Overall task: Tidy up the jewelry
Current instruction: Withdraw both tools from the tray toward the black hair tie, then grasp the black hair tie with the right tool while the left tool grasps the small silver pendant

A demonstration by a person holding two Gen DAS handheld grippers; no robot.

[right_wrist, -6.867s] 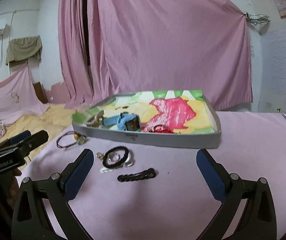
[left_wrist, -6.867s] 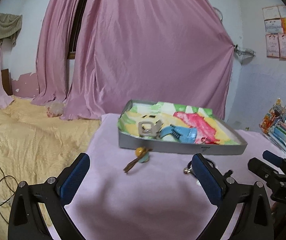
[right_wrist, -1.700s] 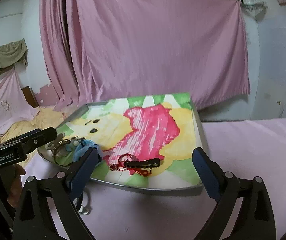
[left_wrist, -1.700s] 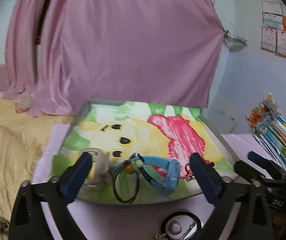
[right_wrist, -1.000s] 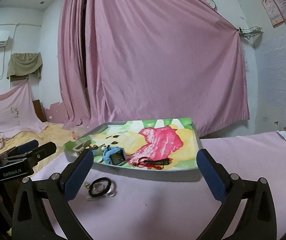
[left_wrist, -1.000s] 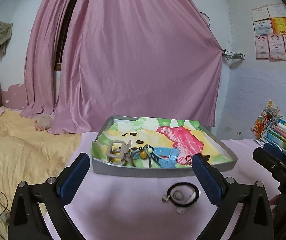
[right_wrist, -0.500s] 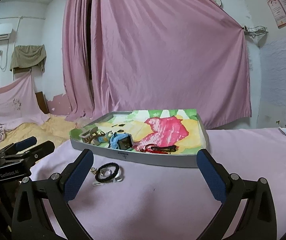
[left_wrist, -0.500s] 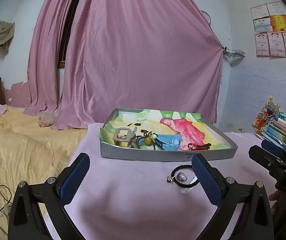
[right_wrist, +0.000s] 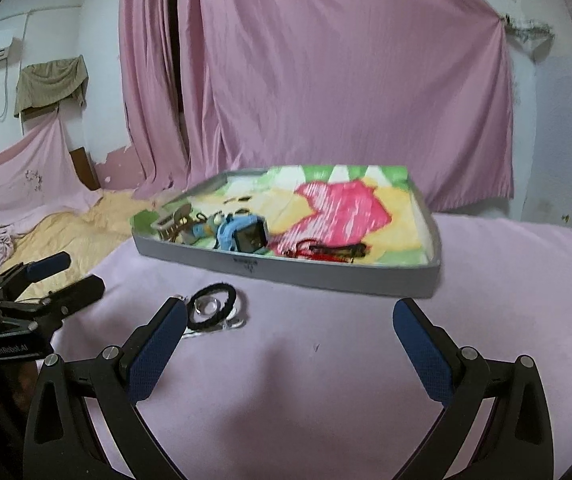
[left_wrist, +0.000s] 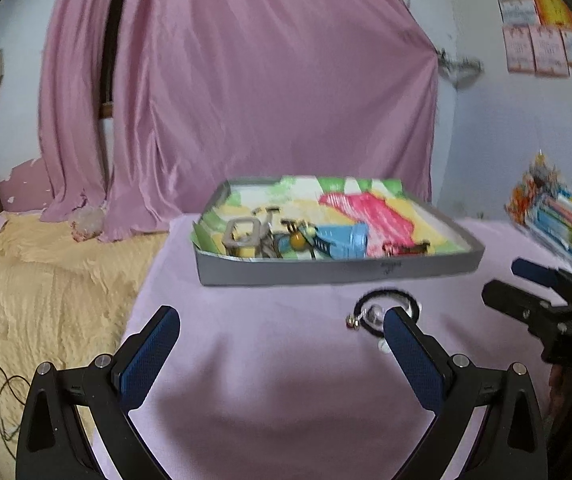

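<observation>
A grey tray (left_wrist: pixel 337 270) (right_wrist: pixel 286 270) with a colourful cartoon lining sits on the pink cloth. It holds a blue watch (left_wrist: pixel 341 240) (right_wrist: pixel 246 234), a grey clip (left_wrist: pixel 242 236), a yellow-bead piece (left_wrist: pixel 297 240) and a black hair clip on a red cord (right_wrist: pixel 335 250). In front of the tray lies a black hair tie with a ring and small white pieces (left_wrist: pixel 385 310) (right_wrist: pixel 214 308). My left gripper (left_wrist: pixel 282 344) is open over the cloth, its right finger beside the hair tie. My right gripper (right_wrist: pixel 289 332) is open too, its left finger next to the tie.
Pink curtains (left_wrist: pixel 246 92) hang behind the table. A yellow bedspread (left_wrist: pixel 38 280) lies to the left, below the table edge. Stacked colourful books (left_wrist: pixel 561 216) stand at the far right. Pink cloth stretches between the grippers and the tray.
Both grippers have come lower and closer to the cloth in front of the tray; the hair tie now lies by each gripper's inner finger. Both stay open and hold nothing.
</observation>
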